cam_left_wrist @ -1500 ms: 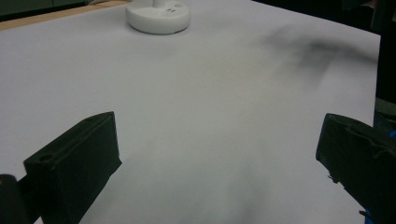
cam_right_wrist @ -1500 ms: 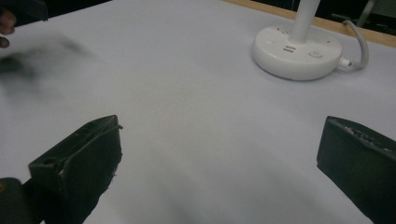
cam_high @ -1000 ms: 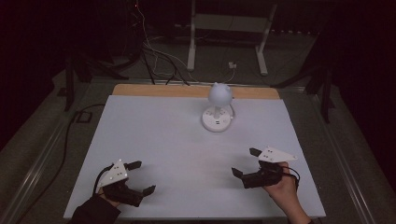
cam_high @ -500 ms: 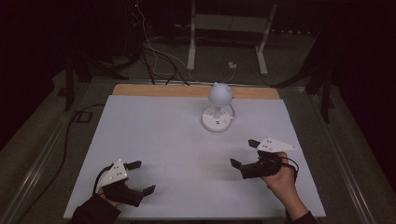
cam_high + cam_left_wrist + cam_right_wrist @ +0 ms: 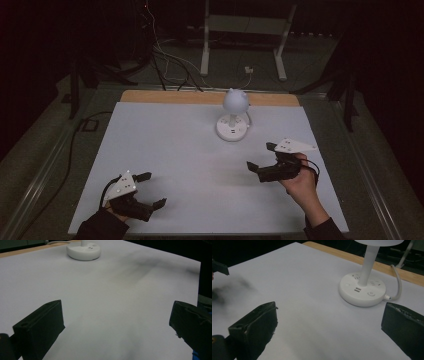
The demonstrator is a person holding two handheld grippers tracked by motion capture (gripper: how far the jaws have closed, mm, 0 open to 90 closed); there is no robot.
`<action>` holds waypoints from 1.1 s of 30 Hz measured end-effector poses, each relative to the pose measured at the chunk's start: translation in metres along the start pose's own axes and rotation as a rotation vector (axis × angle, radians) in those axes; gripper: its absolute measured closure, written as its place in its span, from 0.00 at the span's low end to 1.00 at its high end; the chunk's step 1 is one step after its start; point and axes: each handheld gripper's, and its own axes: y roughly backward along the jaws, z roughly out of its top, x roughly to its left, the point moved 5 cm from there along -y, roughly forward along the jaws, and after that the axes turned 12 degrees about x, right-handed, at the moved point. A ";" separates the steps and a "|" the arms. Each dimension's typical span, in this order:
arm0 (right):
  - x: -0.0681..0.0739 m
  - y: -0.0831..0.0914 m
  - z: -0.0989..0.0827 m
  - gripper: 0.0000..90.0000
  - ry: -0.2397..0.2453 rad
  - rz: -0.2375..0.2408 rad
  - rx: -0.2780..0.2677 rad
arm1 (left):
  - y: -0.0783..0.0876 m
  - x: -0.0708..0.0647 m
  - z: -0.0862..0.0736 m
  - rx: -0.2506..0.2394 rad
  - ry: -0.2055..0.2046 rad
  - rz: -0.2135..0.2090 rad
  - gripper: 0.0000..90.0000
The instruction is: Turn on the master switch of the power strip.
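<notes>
A small white desk lamp (image 5: 234, 107) with a round head stands on a round base (image 5: 233, 129) at the far middle of the white table top (image 5: 175, 150). My right gripper (image 5: 260, 156) hovers open just right of and nearer than the base, its jaws pointing left. In the right gripper view the base (image 5: 362, 290), with sockets and a button, lies ahead between the wide-apart jaws of the right gripper (image 5: 329, 322). My left gripper (image 5: 155, 189) rests open at the near left corner, holding nothing. Far ahead in the left gripper view is the base (image 5: 83, 250).
A white cable (image 5: 397, 282) runs from the lamp base over the wooden far edge (image 5: 165, 96) of the table. Beyond it on the dark floor are cables and a white stand (image 5: 245, 25). A black cable (image 5: 75, 145) lies along the table's left side.
My right gripper has moved forward and a little left, toward the lamp base. The left gripper has stayed in place.
</notes>
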 end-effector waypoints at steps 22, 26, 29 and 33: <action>-0.015 -0.017 0.027 0.00 0.014 -0.026 0.011 | 0.000 0.000 0.000 -0.004 0.000 -0.001 0.00; -0.018 -0.021 0.031 0.00 0.013 -0.032 0.014 | 0.000 0.000 0.000 -0.004 0.001 -0.001 0.00; -0.022 -0.023 0.034 0.00 0.015 -0.041 0.023 | 0.000 0.000 0.000 -0.003 0.001 0.002 0.00; -0.027 -0.026 0.040 0.00 0.013 -0.036 0.033 | 0.000 0.000 0.000 -0.002 0.001 0.000 0.00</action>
